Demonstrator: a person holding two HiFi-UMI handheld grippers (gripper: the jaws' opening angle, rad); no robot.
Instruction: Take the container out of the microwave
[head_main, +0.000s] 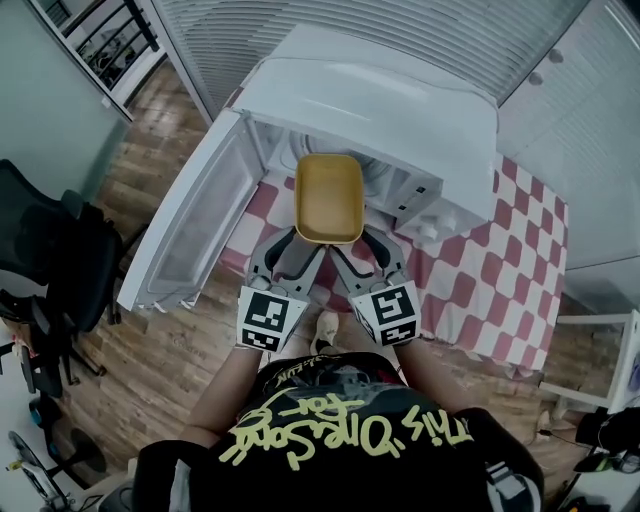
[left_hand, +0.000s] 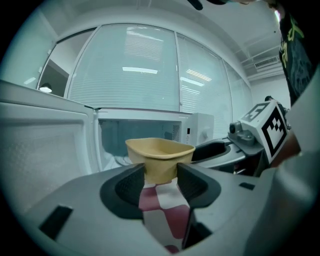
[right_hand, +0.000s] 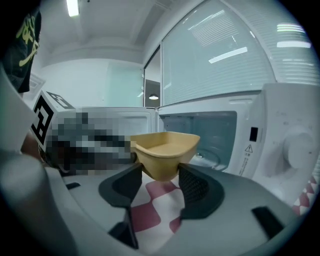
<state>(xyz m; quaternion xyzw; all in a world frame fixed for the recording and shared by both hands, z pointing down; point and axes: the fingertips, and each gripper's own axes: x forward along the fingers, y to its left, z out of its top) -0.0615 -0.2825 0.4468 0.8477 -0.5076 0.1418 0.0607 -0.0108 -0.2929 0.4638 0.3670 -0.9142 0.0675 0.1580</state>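
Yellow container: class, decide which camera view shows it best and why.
Head view: the whole yellow container shows from above, rim and inside. The left and right gripper views show it side-on, its lower part between their jaws.

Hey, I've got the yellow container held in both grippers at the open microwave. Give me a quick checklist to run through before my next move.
1. Left gripper grip: ok, its jaws are closed on a near corner of the container.
2. Right gripper grip: ok, its jaws are closed on the other near corner.
3. Container level: ok, the rim looks about flat.
4. The door out of the way: ok, swung wide to the left.
5. Far end of the container clear of the microwave opening: cannot tell.
6. Set-down room on the checked tablecloth: ok, bare cloth to the right.
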